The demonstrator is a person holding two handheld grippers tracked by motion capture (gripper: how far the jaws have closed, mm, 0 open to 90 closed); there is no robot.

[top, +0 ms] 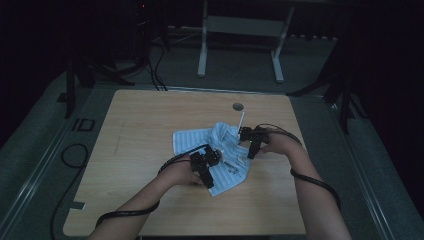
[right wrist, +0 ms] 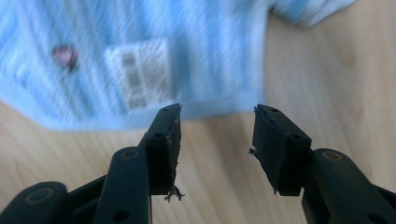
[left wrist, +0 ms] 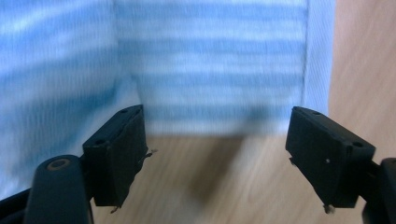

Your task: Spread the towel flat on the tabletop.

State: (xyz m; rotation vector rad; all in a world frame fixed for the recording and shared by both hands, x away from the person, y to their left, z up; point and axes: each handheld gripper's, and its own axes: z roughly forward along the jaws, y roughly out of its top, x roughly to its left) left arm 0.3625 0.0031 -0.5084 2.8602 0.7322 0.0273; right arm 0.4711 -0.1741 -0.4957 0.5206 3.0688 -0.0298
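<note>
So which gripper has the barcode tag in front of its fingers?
The right gripper: the white barcode tag lies on the striped garment just ahead of it.

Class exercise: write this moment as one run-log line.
striped garment: crumpled on table | left gripper: open at hem | right gripper: open at edge near barcode tag | held: nothing

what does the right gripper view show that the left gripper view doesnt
Right gripper view: a white barcode tag and a small dark pink mark on the striped garment, with the right gripper open just short of its hem. Left gripper view: the left gripper open wider, its jaws at a straight hem edge, and a fold line running down the cloth. Both: blue-and-white striped fabric lying on the wooden table, nothing gripped.
</note>
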